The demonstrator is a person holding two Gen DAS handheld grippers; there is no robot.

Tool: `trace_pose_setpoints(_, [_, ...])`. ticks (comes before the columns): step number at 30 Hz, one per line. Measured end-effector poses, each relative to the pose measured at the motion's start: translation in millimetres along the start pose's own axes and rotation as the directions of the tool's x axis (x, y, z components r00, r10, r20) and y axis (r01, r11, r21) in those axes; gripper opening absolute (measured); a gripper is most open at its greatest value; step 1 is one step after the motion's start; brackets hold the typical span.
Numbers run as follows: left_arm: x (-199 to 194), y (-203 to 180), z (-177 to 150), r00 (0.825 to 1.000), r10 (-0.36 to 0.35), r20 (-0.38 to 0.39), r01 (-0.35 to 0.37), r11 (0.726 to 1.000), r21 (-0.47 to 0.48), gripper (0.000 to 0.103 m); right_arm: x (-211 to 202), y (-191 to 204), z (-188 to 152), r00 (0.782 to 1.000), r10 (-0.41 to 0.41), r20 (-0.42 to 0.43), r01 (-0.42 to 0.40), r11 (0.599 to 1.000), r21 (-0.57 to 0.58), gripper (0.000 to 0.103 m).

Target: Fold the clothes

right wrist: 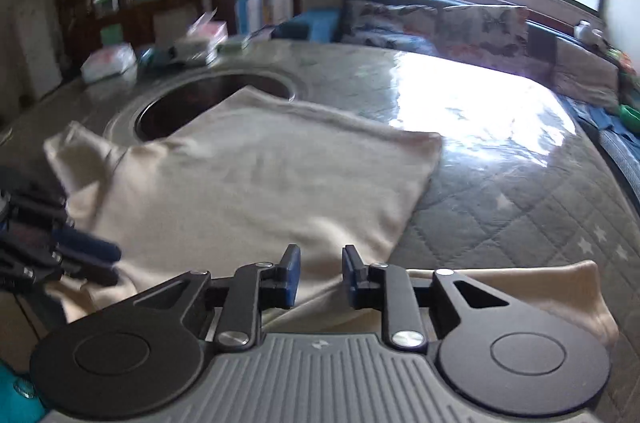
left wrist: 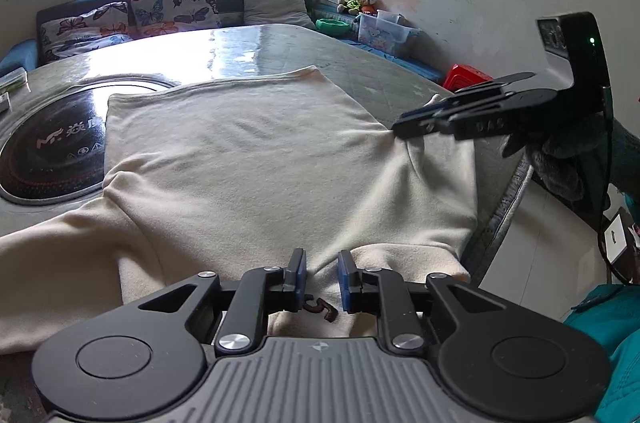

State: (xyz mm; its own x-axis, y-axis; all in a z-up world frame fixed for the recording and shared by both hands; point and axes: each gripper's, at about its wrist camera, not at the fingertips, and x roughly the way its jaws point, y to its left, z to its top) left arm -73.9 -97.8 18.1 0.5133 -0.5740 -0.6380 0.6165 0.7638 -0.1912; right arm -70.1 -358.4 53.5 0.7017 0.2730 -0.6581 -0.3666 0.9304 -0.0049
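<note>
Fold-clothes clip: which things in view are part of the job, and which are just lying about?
Part of the job:
cream sweater
left gripper
right gripper

Lying about:
butterfly pillows
stuffed toys
plastic bin
red stool
table burner

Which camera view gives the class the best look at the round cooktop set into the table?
The left wrist view: the cooktop is sharp, its logo showing, though the sweater overlaps its edge. The right wrist view shows it blurred and farther off, partly under the sweater.

Left tongs (left wrist: 322, 273) and right tongs (right wrist: 321, 271) both parted, low, converging.
</note>
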Motion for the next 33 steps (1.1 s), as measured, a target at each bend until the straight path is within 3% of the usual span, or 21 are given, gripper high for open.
trace_pose_setpoints(4, [2, -1, 1, 1.000, -0.007, 0.000, 0.007, 1.000, 0.007, 0.023, -6, -41, -11, 0.984, -0.180, -0.009, 0.180, 0.982, 0.057, 0.026])
trace_pose_setpoints(7, [3, -1, 1, 1.000, -0.009, 0.004, 0.009, 1.000, 0.003, 0.025, -5, -77, -23, 0.952, -0.303, -0.048, 0.307, 0.945, 0.116, 0.027])
trace_pose_setpoints(10, [3, -2, 0, 1.000, -0.006, 0.007, 0.007, 1.000, -0.005, 0.026, 1, -110, -37, 0.935, -0.342, -0.088, 0.353, 0.919, 0.175, 0.030])
trace_pose_setpoints(11, [3, -2, -1, 1.000, -0.006, 0.008, 0.006, 1.000, -0.008, 0.026, 1, -115, -38, 0.926, -0.367, -0.093, 0.378, 0.908, 0.180, 0.034])
trace_pose_setpoints(14, [2, -4, -2, 1.000, -0.006, 0.011, 0.006, 1.000, -0.016, 0.031, -2, -126, -41, 0.893, -0.432, -0.126, 0.449, 0.873, 0.191, 0.034])
trace_pose_setpoints(19, [4, -6, 0, 1.000, -0.017, 0.013, 0.017, 1.000, -0.013, 0.033, -11, -150, -50, 0.863, -0.475, -0.173, 0.505, 0.826, 0.250, 0.038])
trace_pose_setpoints(22, [3, -2, 2, 1.000, -0.016, 0.013, 0.017, 0.999, -0.033, 0.033, -12, -141, -36, 0.879, -0.455, -0.142, 0.477, 0.850, 0.223, 0.037])
trace_pose_setpoints(27, [-13, 6, 6, 0.998, 0.026, 0.062, -0.021, 0.997, -0.079, 0.033, 5, -111, 6, 0.946, -0.320, -0.057, 0.325, 0.930, 0.170, 0.037])
trace_pose_setpoints(30, [-31, 20, 7, 0.988, 0.115, 0.103, -0.101, 0.987, -0.128, 0.033, 31, -99, 29, 0.978, -0.204, -0.046, 0.209, 0.964, 0.165, 0.036])
trace_pose_setpoints(33, [-52, 46, 4, 0.960, 0.256, 0.113, -0.224, 0.944, -0.241, 0.036, 56, -87, 50, 0.990, -0.135, -0.044, 0.141, 0.978, 0.154, 0.036])
